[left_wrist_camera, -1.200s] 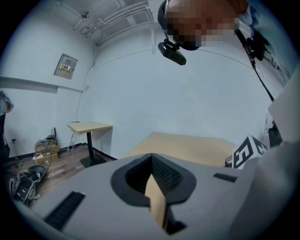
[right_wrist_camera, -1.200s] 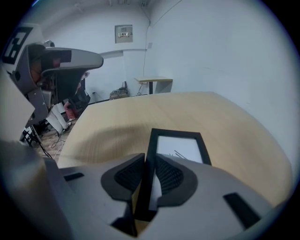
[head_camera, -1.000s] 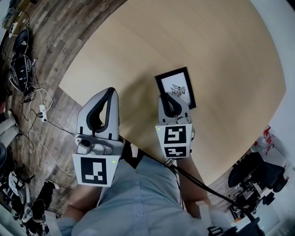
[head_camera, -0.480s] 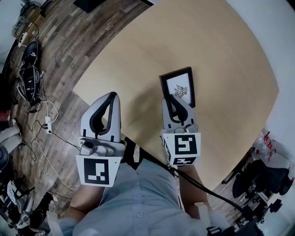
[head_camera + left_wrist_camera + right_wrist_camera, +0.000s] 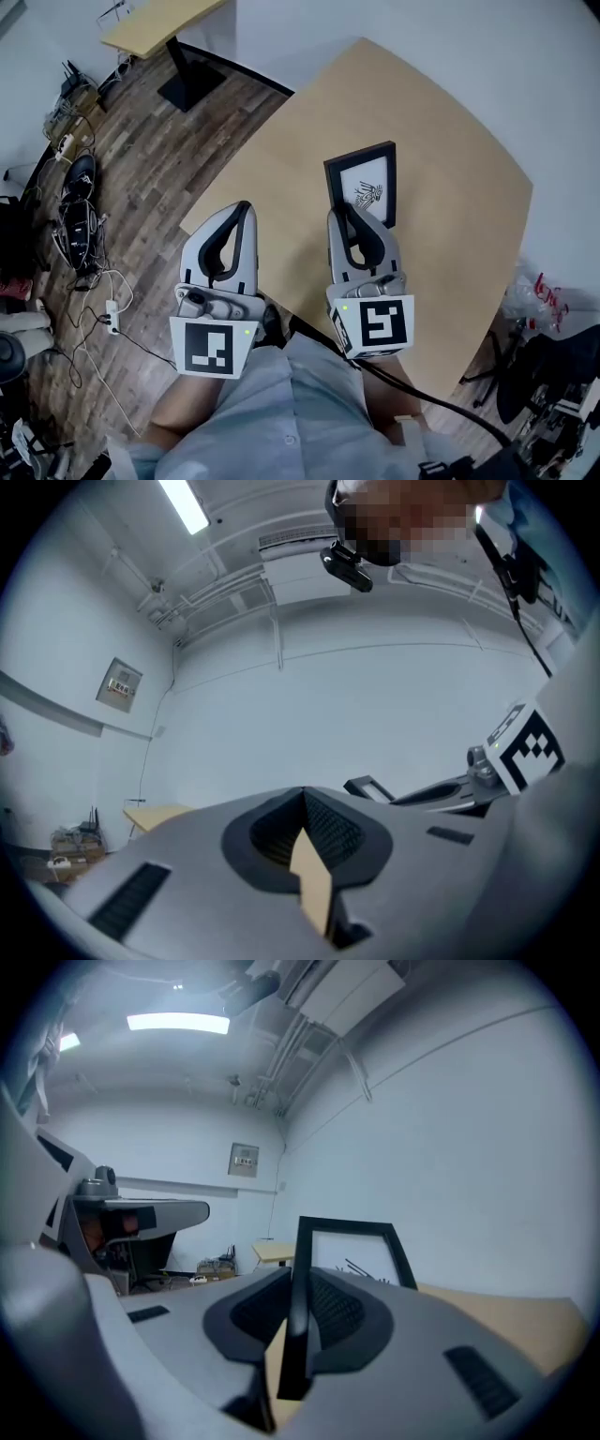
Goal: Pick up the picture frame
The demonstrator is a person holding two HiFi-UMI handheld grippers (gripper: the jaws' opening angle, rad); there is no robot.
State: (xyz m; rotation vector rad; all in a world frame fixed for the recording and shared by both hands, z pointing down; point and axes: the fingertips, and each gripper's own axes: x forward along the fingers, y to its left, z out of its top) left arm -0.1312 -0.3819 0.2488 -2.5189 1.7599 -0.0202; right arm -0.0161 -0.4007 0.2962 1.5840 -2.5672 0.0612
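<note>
No words or numbers to read anywhere here. The picture frame (image 5: pixel 362 184) carries a dark line drawing on white, with no lettering. Just below the frame in the head view, the right gripper (image 5: pixel 346 211) wears black-and-white square markers (image 5: pixel 375 325), which are patterns and not letters. It's the same on the left gripper (image 5: pixel 242 212), left of the frame. In the right gripper view a small wall plaque (image 5: pixel 244 1158) hangs up and left of the frame, its print too tiny to read.
</note>
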